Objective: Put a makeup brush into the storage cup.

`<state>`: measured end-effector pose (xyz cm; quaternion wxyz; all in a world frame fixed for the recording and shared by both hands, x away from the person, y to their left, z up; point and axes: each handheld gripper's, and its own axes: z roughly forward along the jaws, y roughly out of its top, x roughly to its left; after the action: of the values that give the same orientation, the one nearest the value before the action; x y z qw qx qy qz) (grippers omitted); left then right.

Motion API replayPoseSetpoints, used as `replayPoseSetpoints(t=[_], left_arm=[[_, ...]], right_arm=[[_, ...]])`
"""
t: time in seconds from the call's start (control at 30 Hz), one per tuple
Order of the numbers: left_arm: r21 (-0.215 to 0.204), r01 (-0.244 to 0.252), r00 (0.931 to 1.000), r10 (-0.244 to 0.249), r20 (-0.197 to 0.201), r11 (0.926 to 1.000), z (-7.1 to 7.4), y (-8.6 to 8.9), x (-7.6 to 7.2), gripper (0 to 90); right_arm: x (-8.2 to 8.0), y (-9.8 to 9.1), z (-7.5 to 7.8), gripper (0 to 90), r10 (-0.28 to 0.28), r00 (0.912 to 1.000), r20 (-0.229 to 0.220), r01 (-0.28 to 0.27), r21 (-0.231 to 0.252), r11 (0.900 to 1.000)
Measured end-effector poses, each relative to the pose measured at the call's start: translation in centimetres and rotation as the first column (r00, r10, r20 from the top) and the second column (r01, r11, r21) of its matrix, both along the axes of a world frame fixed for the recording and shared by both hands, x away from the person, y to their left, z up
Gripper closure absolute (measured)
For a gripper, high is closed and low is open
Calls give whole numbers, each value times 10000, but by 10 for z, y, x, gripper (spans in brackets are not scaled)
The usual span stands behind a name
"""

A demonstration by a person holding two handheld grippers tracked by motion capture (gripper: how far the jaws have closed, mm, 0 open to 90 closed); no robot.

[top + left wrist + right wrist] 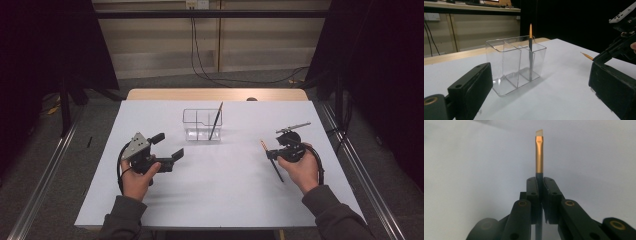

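Note:
A clear plastic organizer with several compartments stands at the middle back of the white table. One black-handled brush leans upright in its right compartment, gold end up. My left gripper hovers open, left of and nearer than the organizer, with nothing between its fingers. My right gripper is shut on a second brush, whose gold ferrule and pale flat bristles stick out past the fingertips. Its black handle trails back beneath the hand.
A white sheet covers the table, with a wooden edge showing at the back. Black curtains flank both sides, and cables run along the floor behind.

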<state>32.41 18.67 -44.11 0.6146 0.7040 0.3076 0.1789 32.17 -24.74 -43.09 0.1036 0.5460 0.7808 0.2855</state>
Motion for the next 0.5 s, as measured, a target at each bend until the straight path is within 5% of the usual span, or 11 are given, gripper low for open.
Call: replayPoseSetpoints(t=[0.5], left_arm=[[74, 36, 10000, -36, 38, 10000, 0, 1, 0, 50]], right_arm=[[-5, 1, 6, 844, -33, 9954, 955, -12, 470, 9989]])
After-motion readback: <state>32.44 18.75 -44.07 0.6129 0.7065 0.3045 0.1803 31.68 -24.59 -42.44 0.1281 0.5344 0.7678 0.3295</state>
